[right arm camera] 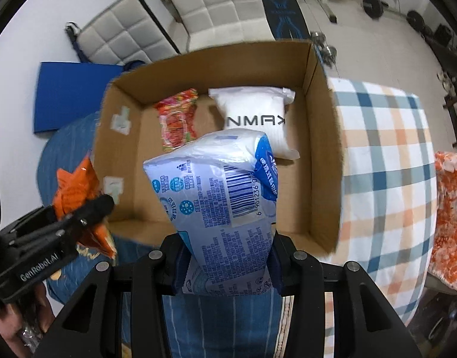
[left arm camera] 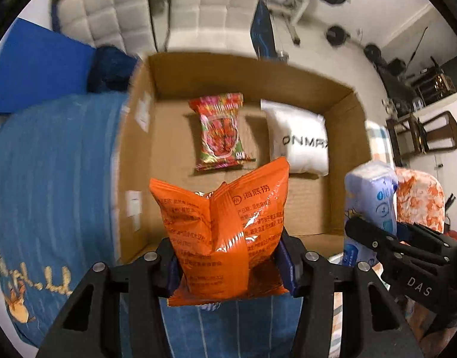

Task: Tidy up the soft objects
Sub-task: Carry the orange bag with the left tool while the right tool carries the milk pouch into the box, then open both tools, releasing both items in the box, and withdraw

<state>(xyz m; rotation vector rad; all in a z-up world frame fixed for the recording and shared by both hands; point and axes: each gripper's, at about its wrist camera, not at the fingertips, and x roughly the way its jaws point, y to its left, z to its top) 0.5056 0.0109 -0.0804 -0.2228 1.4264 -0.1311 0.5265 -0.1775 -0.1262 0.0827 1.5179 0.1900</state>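
My left gripper is shut on an orange snack bag and holds it above the near edge of an open cardboard box. My right gripper is shut on a blue and white tissue pack, held over the same box. Inside the box lie a red patterned snack bag and a white pouch with black lettering. The right gripper also shows in the left wrist view, with the tissue pack. The left gripper with the orange bag shows in the right wrist view.
The box sits on a bed with a blue cover on the left and a plaid sheet on the right. A blue mat, a white tufted chair and gym weights lie beyond. An orange floral cloth is at the far right.
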